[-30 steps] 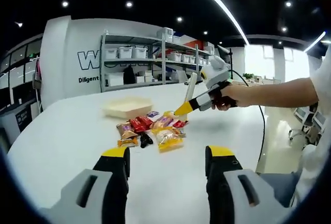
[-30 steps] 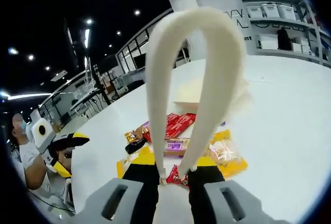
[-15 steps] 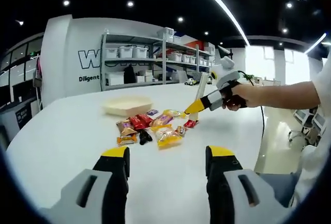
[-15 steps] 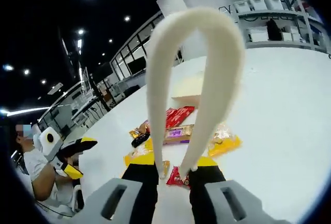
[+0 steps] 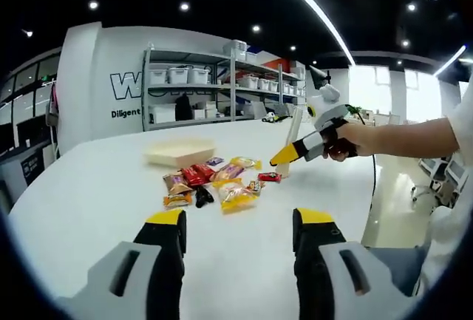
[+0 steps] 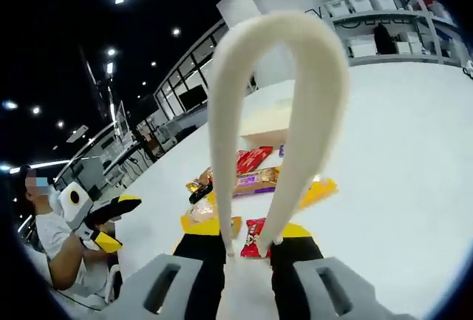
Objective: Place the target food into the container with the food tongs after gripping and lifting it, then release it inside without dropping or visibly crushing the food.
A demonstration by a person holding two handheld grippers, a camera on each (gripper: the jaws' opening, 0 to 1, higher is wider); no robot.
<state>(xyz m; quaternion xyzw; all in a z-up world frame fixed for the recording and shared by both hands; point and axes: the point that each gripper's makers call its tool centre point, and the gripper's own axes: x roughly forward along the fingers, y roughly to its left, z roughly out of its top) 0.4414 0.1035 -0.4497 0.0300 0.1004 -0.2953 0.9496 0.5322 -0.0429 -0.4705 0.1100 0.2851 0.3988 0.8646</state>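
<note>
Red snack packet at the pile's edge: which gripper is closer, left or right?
Right. The right gripper, holding the tongs, hovers just above the red packet, tong tips right by it. The left gripper sits back on the near side of the pile, open and well short of it.

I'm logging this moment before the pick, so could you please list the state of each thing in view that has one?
Left gripper: open, holding nothing, above the table.
Right gripper: shut on the tongs.
Tongs: arms apart at the tips, nothing between them.
Tray: upright, no snacks visible inside.
Snacks: wrapped, lying loose in a pile on the table.
Red packet: on the table by the tong tips, not gripped.
</note>
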